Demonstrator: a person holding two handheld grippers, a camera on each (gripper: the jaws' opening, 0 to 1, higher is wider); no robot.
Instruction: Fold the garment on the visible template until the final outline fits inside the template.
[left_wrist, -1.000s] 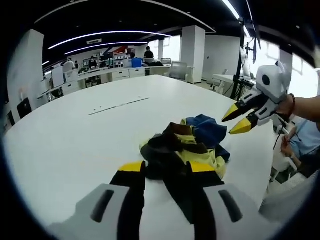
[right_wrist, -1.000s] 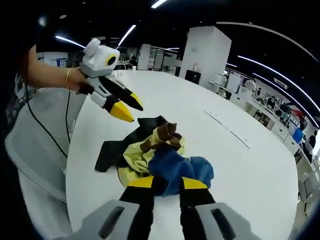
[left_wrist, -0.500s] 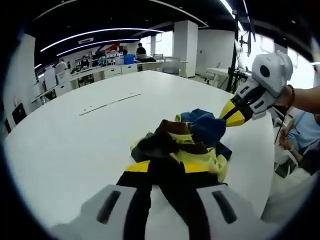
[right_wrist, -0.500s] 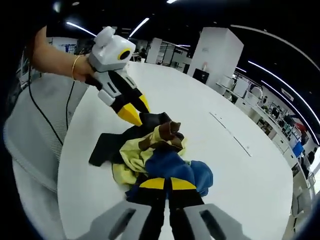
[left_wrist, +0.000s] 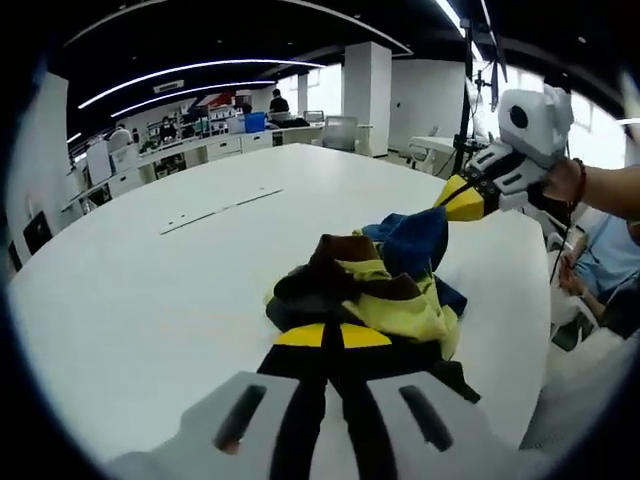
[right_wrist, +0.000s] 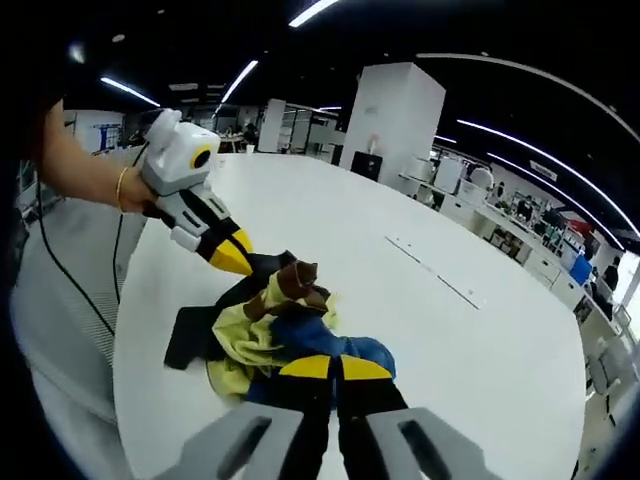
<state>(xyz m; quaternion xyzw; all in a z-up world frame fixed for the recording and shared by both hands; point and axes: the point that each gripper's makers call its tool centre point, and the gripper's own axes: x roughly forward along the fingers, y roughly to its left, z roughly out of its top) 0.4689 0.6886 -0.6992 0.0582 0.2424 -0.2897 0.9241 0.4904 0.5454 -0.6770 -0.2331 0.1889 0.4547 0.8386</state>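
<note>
The garment (left_wrist: 375, 280) lies crumpled in a heap on the white table (left_wrist: 150, 290). The left gripper (left_wrist: 330, 335) pinches its dark edge. The right gripper (right_wrist: 335, 367) pinches the blue part, I think. The heap sits between them.

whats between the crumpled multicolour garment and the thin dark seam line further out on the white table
Nothing: in the left gripper view, bare white table runs from the crumpled multicolour garment to the thin dark seam line.
</note>
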